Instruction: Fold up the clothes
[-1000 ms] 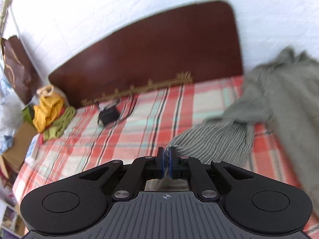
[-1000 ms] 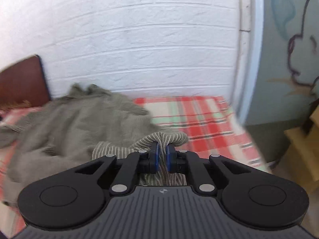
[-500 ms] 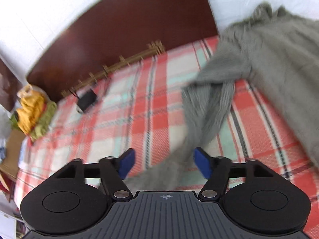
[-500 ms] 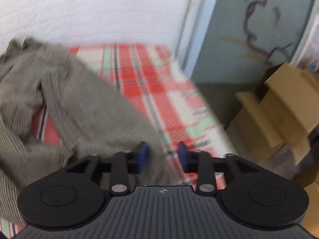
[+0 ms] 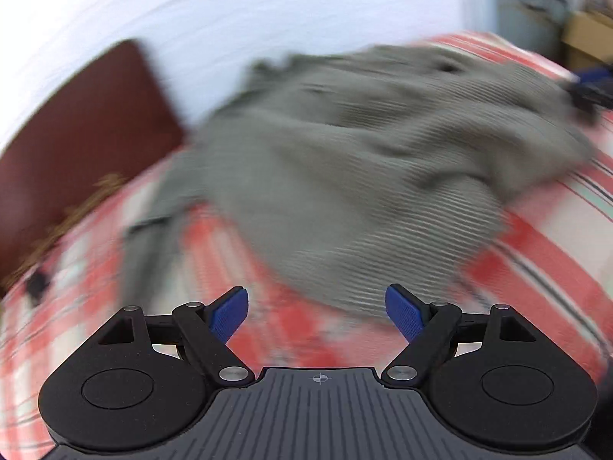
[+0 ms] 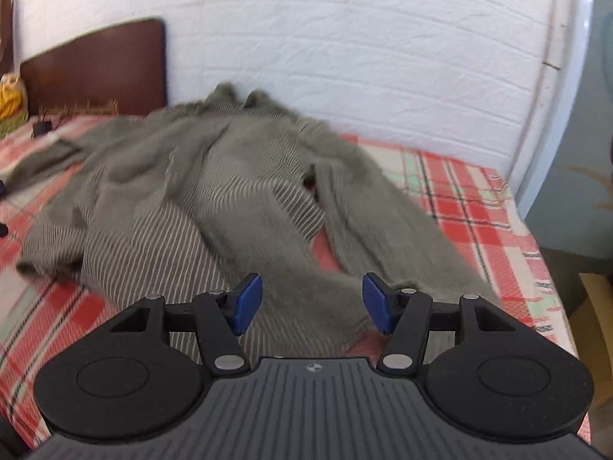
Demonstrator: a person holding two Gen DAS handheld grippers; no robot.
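1. The bed [image 6: 479, 207], under a red, white and green plaid sheet, is carrying the whole job; a dark wooden headboard [image 6: 95, 65] is standing against the white brick wall [image 6: 345, 57].
2. The grey ribbed garment [image 6: 199, 207] is lying crumpled across the middle of the sheet, one sleeve trailing toward the near right edge, the other bunched on the far left. It is not yet flattened.
3. The right gripper [image 6: 312, 301] is hovering over the near hem with jaws opening; cloth is showing between the blue pads, unpinched.
4. The left gripper [image 5: 317, 316] is standing wide apart and empty, near the garment's lower edge [image 5: 345, 268]; this view is blurring heavily.
5. Judgement: the garment is needing spreading first. Each gripper should be taking a single layer at a corner or sleeve end, pulling outward evenly, avoiding snagging the sheet beneath.
6. No brand, label or writing is reading legibly anywhere.
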